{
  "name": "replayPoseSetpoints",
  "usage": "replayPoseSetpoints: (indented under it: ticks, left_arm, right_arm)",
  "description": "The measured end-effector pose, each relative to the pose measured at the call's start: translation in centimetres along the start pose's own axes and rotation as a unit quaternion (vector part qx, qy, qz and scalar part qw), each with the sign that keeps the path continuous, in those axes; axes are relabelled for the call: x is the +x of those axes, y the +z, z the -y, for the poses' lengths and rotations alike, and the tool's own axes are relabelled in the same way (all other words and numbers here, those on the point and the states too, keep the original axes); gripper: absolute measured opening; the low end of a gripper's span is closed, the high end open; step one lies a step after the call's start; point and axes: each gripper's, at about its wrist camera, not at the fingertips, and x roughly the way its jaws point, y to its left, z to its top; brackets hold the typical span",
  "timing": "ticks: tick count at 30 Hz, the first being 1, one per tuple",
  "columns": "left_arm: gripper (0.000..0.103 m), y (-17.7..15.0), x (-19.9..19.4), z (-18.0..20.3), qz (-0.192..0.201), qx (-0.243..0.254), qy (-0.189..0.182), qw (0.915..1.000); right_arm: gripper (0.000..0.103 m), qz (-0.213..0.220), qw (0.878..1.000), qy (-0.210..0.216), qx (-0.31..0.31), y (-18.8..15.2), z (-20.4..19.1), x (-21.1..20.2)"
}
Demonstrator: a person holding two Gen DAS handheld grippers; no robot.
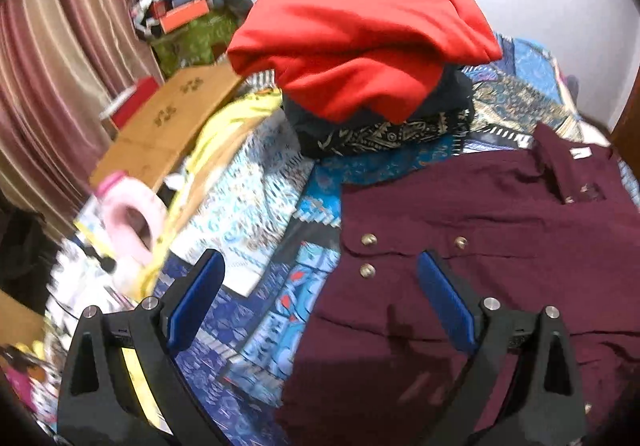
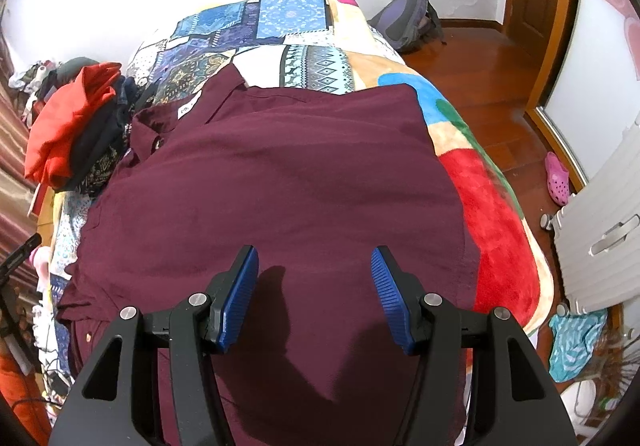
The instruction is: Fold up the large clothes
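One maroon shirt (image 2: pixel 280 182) lies spread across the patchwork quilt (image 2: pixel 288 14) of the bed, collar and white neck label toward the far end, its brass snaps showing in the left wrist view along the edge nearest the pile. It looks partly folded already: the side toward the bed's red and beige edge ends in a straight line, and no sleeve shows there. I judge the step in hand to be the fold of the other side, the one by the snaps.

The right gripper (image 2: pixel 314 266) hangs over the lower middle of the shirt, jaws parted about halfway, with nothing between the blue pads (image 2: pixel 240 298); their shadow falls on the cloth just below, so they appear to be above it, not touching. The left gripper (image 1: pixel 320 286) stands wide and empty, straddling the shirt's edge: one pad over the maroon cloth, the other over bare quilt. That view is blurred at its left margin.

The next move calls for the left gripper to come down on the snap edge, pinch a single layer, and carry it across toward the middle, while the right one pins or lifts the hem to keep the line straight.

Beyond the shirt, a folded red garment (image 1: pixel 360 42) tops a stack of dark clothes (image 1: pixel 384 126), well clear of both grippers.
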Motion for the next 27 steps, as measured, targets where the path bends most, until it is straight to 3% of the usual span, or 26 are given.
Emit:
replayPoseSetpoints:
  ticks: [6, 9, 13, 14, 18, 21, 23, 25, 27]
  left_arm:
    - [0.097, -2.4, 0.0, 0.5, -0.045, -0.045, -0.096, 0.9933]
    - [0.097, -3.7, 1.1, 1.2, -0.084, -0.083, -0.162, 0.9798]
    - [0.092, -5.1, 3.7, 1.8, -0.147, -0.151, -0.25, 0.945]
    - [0.087, -5.3, 4.4, 2.0, -0.16, -0.168, -0.265, 0.936]
    - [0.086, -5.5, 7.1, 1.9, -0.191, -0.238, -0.315, 0.8986]
    - [0.086, -5.3, 9.1, 1.7, -0.196, -0.278, -0.321, 0.8842]
    - [0.078, -4.9, 10.1, 1.4, -0.19, -0.293, -0.305, 0.8859]
    - [0.062, -4.3, 10.4, 1.3, -0.183, -0.287, -0.268, 0.901]
    - [0.035, -3.5, 10.2, 1.6, -0.17, -0.266, -0.232, 0.9202]
  right_arm:
    - [0.055, 0.008, 1.0, 0.005, 0.002, 0.3, -0.3, -0.4]
    - [0.055, 0.013, 1.0, 0.003, -0.005, 0.2, -0.7, -0.6]
    - [0.055, 0.014, 1.0, -0.002, -0.012, 0.2, -0.9, -0.5]
    - [0.055, 0.013, 1.0, -0.002, -0.012, 0.1, -0.9, -0.5]
    - [0.055, 0.012, 1.0, -0.015, -0.015, 0.0, -0.9, -0.3]
    - [0.055, 0.013, 0.999, -0.03, -0.021, 0.0, -0.8, -0.3]
    - [0.055, 0.013, 0.999, -0.032, -0.022, -0.1, -0.7, -0.4]
    - [0.055, 0.015, 0.999, -0.034, -0.022, 0.0, -0.5, -0.6]
    - [0.055, 0.016, 0.999, -0.034, -0.02, 0.2, -0.2, -0.8]
